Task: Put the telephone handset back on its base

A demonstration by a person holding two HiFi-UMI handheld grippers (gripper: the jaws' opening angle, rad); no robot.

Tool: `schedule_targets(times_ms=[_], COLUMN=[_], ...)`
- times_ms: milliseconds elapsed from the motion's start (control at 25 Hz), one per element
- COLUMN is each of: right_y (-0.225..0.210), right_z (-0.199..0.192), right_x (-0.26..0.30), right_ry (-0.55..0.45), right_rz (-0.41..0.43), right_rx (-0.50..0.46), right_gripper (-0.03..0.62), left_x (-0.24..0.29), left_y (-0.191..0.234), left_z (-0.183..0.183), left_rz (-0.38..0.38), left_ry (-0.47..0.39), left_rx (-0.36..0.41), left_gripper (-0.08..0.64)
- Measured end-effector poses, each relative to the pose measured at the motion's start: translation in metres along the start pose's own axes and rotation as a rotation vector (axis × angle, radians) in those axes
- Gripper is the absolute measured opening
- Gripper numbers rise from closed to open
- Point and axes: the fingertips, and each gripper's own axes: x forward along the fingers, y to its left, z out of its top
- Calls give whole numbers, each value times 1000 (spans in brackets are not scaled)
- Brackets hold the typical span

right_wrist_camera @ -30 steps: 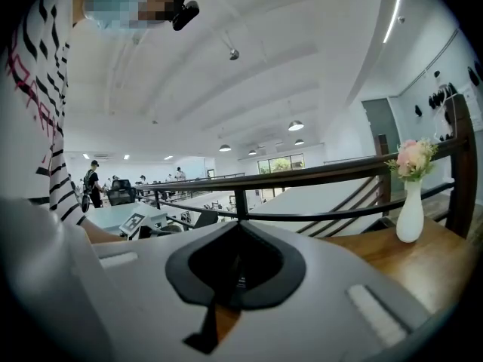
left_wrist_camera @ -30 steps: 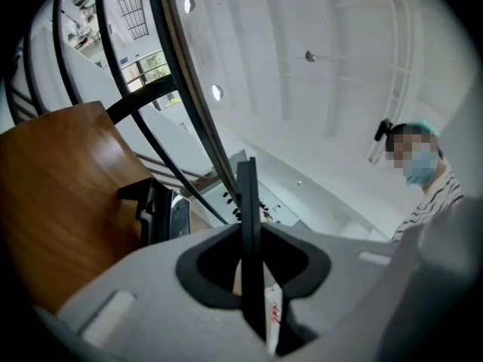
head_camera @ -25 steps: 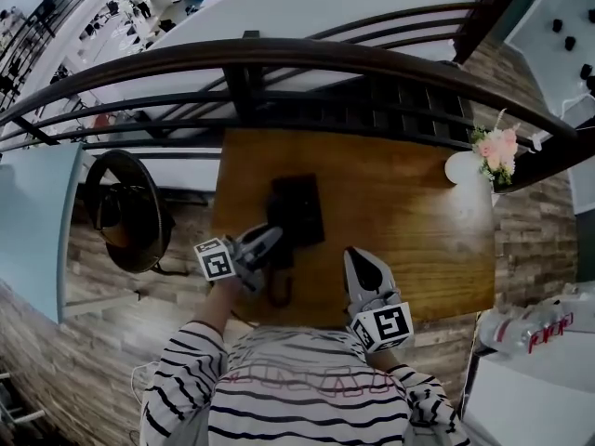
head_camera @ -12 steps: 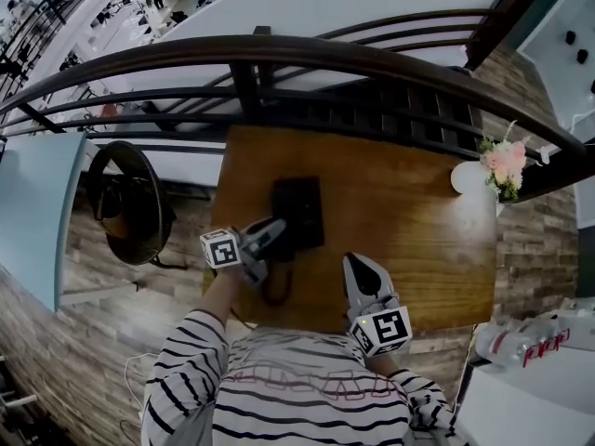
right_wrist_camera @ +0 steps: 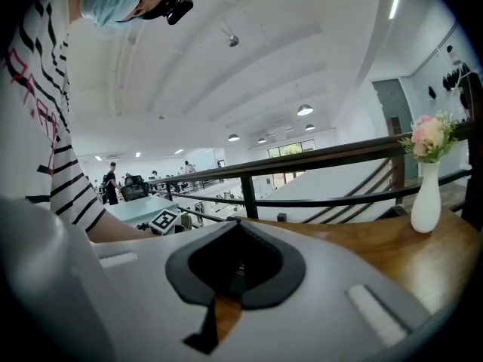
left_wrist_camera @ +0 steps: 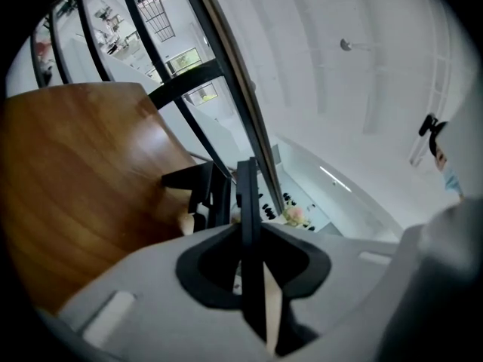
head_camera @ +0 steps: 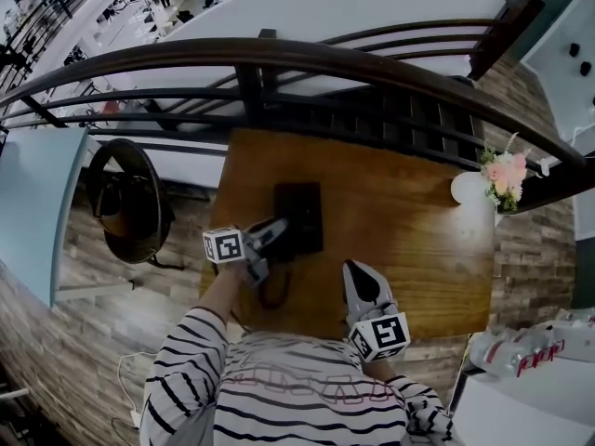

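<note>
The black telephone base [head_camera: 299, 214] sits on the wooden table [head_camera: 409, 240], left of the middle. My left gripper [head_camera: 268, 237] is at the base's left edge, shut on the dark handset [left_wrist_camera: 247, 202], which shows as a thin black slab standing edge-on between the jaws. A dark cord [head_camera: 272, 292] loops from there toward the table's near edge. Beyond the handset in the left gripper view a black block [left_wrist_camera: 198, 187], probably the base, lies on the wood. My right gripper [head_camera: 361, 277] rests near the front edge, right of the base, jaws together and holding nothing.
A white vase [head_camera: 463, 190] with pink flowers [head_camera: 502, 169] stands at the table's far right corner. A dark curved railing [head_camera: 279, 63] runs behind the table. A round black chair [head_camera: 125, 203] stands to the table's left. The person's striped sleeves fill the bottom of the head view.
The left gripper with the handset has crept slightly up along the base's left edge. The right gripper has stayed put. The head view has shifted a little.
</note>
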Motion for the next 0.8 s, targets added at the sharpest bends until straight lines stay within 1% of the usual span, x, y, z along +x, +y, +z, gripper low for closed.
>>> schedule_targets(times_ms=[240,480,800], right_y=[2,0,1], right_z=[0,-6,-7], right_x=[-2,-4,-9], right_ry=[-1,4,4], right_rz=[2,-7,-16], right_rx=[-1,11,23], right_gripper=[0,0,0], left_x=[-1,4,5], left_y=[8,12,19], left_z=[1,-1,-1], left_rz=[57,62,102], left_ry=[2,7,-7], left_rx=[-12,-16,-30], left_gripper=[75,75,75])
